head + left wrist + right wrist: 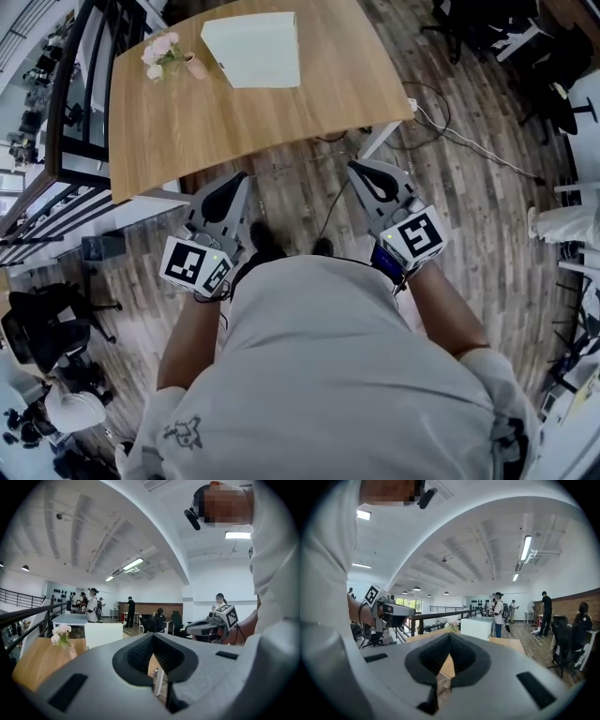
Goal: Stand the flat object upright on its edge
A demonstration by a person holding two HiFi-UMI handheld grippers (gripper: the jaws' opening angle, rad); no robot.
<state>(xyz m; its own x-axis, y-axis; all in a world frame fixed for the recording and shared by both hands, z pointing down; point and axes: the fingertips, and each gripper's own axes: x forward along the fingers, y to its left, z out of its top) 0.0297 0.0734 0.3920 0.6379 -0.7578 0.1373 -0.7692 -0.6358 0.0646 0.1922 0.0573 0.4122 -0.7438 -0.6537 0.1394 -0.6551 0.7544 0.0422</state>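
The white flat object (253,49) is on the far part of the wooden table (281,112). In the gripper views the white object (103,634) (477,627) shows a broad white face rising from the tabletop. My left gripper (239,180) and right gripper (359,169) are held close to my body, short of the table's near edge, well apart from the object. Both are shut with nothing between the jaws. In its own view the left gripper (153,635) points at the table, and so does the right gripper (450,635).
A small vase of pink flowers (161,54) stands left of the white object. A black railing (66,103) runs along the table's left side. Cables (441,122) lie on the wooden floor at the right. Several people (500,613) and office chairs are farther back.
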